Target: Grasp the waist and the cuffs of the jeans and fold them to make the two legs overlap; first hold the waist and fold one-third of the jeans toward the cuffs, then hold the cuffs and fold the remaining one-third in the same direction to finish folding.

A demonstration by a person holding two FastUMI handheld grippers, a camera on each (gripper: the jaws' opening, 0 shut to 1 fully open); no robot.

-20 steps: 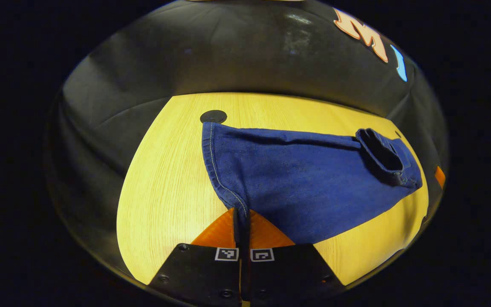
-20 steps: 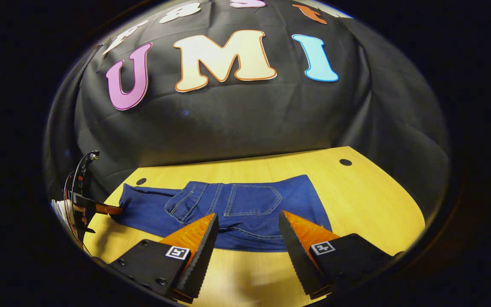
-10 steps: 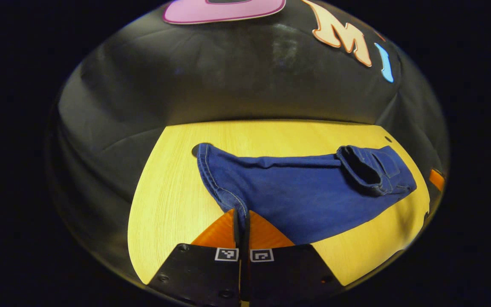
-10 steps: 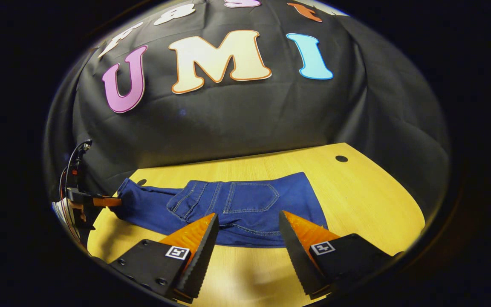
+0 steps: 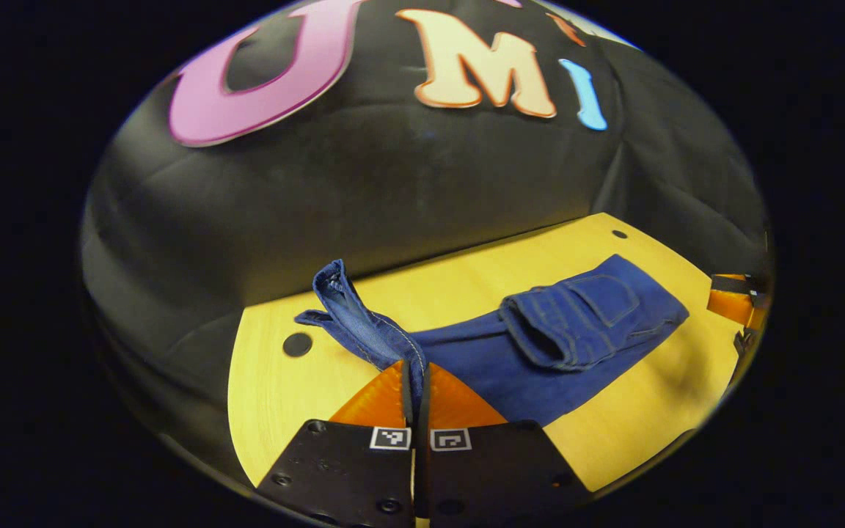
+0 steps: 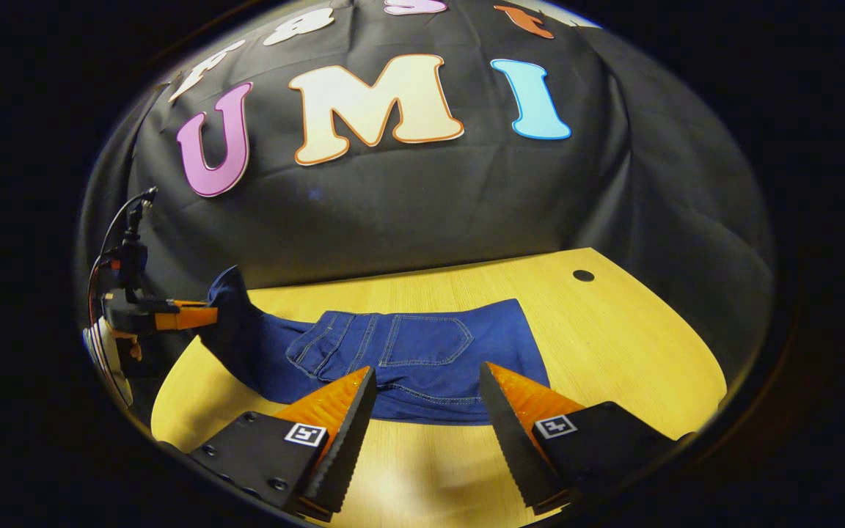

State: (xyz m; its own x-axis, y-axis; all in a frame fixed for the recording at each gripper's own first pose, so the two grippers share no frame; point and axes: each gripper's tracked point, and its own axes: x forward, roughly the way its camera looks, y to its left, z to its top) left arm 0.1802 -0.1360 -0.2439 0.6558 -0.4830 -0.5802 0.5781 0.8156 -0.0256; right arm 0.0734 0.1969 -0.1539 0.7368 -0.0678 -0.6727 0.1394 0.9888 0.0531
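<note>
Left gripper point(image 5: 415, 381) clenched on the cuffs point(image 5: 364, 330), raised off the table point(image 5: 276, 396); right gripper point(image 6: 426, 400) released, hovering near the jeans' point(image 6: 422, 359) folded waist (pockets up); carry the cuffs low, landing edges square

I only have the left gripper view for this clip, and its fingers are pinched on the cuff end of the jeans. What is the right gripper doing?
Observer: The right gripper is open and holds nothing.
Operator: Where is it aimed?
Observer: At the folded waist part of the jeans, which lies flat with a back pocket facing up.
Operator: Is the cuff end really off the table?
Observer: Yes. In the right gripper view, the left gripper holds that end raised above the table, and the cloth slopes down from it to the flat part.
</note>
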